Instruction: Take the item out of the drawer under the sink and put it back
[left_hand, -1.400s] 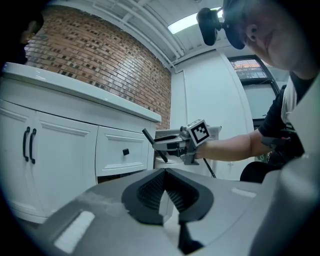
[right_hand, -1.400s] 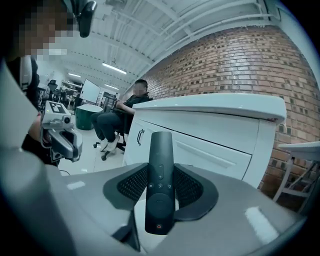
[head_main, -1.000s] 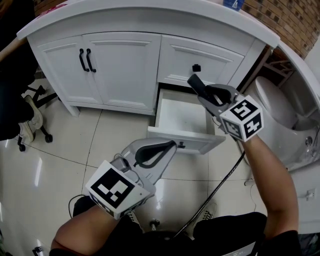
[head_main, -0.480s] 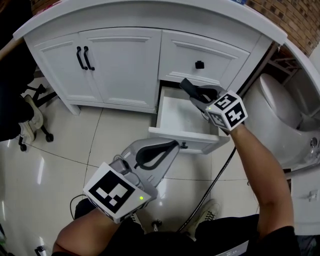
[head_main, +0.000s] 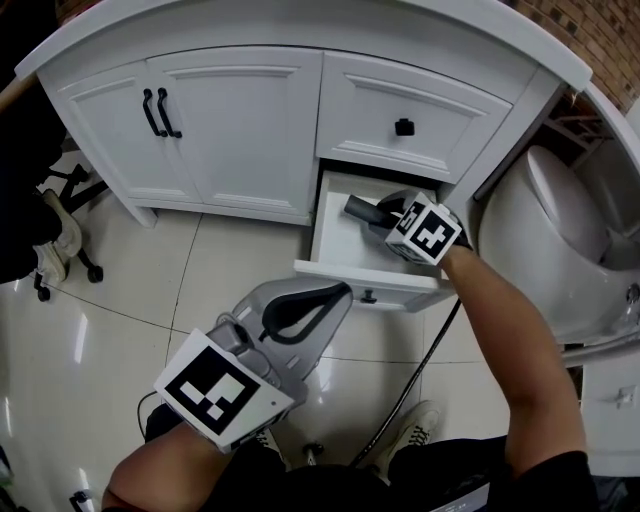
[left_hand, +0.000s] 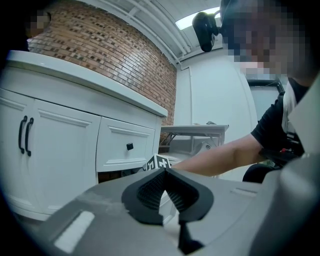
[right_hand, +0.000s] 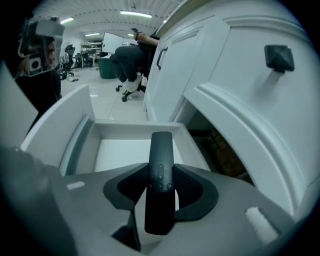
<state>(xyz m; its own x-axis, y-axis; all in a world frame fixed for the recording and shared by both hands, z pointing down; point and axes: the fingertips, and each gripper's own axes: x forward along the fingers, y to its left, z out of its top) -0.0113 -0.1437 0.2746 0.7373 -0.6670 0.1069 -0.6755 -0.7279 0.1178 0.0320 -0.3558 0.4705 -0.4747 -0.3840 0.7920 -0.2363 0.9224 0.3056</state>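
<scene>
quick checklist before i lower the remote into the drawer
1. Grip on the remote by the right hand-held gripper: ok, pads on both its sides.
2. The drawer pulled open: ok.
3. Bare floor of the drawer below the remote: ok, as far as shown.
4. The left hand-held gripper out of the way: ok, shut, empty, outside the drawer.
5. Whether the remote touches the floor of the drawer: cannot tell.

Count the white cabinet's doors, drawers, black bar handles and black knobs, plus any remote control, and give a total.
Doors: 2
Drawers: 2
Black bar handles: 2
Black knobs: 2
Remote control: 1
Total: 9
</scene>
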